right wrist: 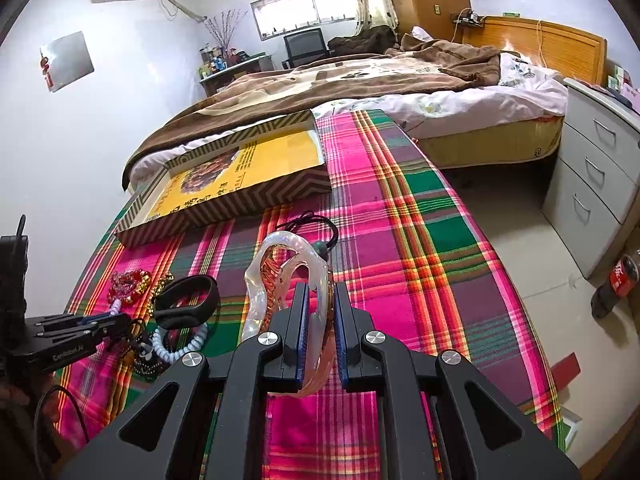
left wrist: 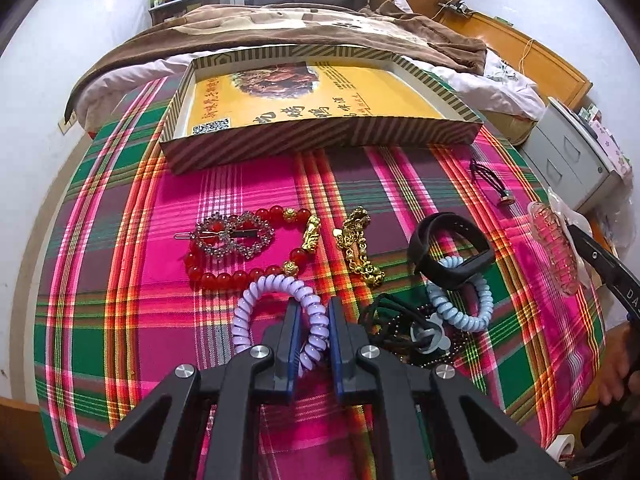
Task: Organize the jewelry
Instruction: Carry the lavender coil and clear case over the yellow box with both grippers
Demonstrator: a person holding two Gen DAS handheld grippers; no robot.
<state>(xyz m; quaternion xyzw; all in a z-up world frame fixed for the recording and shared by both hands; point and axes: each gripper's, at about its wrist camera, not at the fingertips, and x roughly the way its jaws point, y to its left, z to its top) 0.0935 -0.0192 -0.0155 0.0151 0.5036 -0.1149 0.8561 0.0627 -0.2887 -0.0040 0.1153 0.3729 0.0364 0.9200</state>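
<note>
My left gripper point(left wrist: 314, 312) is shut on a lilac spiral hair tie point(left wrist: 256, 304) on the plaid cloth. My right gripper point(right wrist: 320, 300) is shut on a clear pink hair claw point(right wrist: 276, 276), held above the cloth; the claw also shows in the left wrist view point(left wrist: 554, 248). On the cloth lie a red bead bracelet point(left wrist: 224, 276) with a rhinestone hair clip point(left wrist: 232, 236) on it, a gold chain point(left wrist: 358, 248), a black band point(left wrist: 452, 248), a blue spiral tie point(left wrist: 460, 308), dark beads point(left wrist: 400, 328) and a black cord point(left wrist: 490, 180). A shallow yellow-bottomed box point(left wrist: 320, 136) stands behind them.
The plaid cloth point(left wrist: 120, 280) covers a table next to a bed point(right wrist: 360, 76). Grey drawers point(right wrist: 592, 184) stand at the right, and a cola bottle point(right wrist: 616, 280) lies on the floor. The left gripper shows at the left edge of the right wrist view point(right wrist: 104, 326).
</note>
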